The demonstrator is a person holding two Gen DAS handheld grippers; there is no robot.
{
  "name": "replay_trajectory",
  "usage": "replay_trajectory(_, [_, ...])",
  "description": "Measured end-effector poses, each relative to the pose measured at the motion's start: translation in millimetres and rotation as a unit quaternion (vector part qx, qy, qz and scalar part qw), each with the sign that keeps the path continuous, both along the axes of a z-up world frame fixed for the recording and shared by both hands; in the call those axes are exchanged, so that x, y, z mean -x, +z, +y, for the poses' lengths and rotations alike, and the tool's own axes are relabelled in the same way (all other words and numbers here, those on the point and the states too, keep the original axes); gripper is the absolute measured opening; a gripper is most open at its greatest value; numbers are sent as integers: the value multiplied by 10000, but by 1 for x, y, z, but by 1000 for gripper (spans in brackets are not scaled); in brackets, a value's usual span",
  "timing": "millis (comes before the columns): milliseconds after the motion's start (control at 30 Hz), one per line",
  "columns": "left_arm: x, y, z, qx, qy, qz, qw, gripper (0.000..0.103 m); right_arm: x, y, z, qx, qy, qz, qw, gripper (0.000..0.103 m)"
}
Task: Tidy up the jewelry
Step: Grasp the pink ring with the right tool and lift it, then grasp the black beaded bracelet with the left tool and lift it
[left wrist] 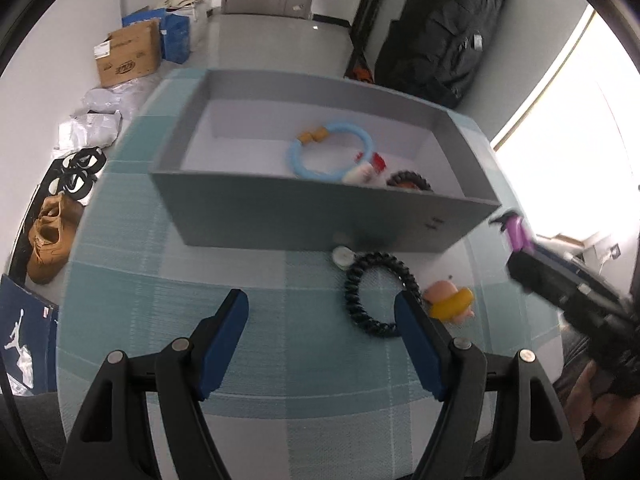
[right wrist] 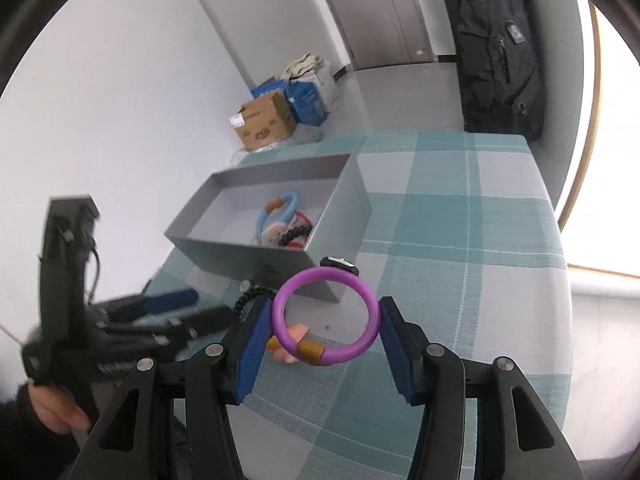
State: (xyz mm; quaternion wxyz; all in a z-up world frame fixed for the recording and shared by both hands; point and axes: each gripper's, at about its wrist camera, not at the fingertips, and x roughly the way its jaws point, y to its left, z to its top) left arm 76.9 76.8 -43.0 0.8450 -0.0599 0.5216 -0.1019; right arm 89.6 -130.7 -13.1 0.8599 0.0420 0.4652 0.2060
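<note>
Two grippers over a plaid tablecloth point(right wrist: 460, 216) here. Right gripper point(right wrist: 324, 320) is pinching a purple ring point(right wrist: 326, 314) between its blue pads, one on each side, ring lifted off the cloth with its brown bead at the bottom. Left gripper point(left wrist: 322, 306) has its jaws spread wide with nothing in them, hanging just above the cloth. A black coil bracelet point(left wrist: 378, 294) lies right by its right finger, a white charm at the top end, and a yellow-pink toy ring point(left wrist: 452, 304) just beside that. Grey box point(left wrist: 280, 216) sits behind them on the cloth, already holding a blue ring point(left wrist: 332, 150), another black coil point(left wrist: 408, 180) and some red-white bits.
</note>
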Motion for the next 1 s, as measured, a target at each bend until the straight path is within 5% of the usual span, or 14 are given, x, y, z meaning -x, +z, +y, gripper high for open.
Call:
replay_trajectory(300, [3,-1,-19,-450,-208,-105,9987,69,0,7,-8,-205,-20,-72,9998,53])
replay_trajectory(867, [7,-1,-41,-1051,-510,-300,9927,9,-1,12,-21,-478,-163,-35,9987,53])
replay_trajectory(1000, [10,1,-40,-897,-639,-258,9936,6,0,13,-20,-462,-148,-43,9988,53])
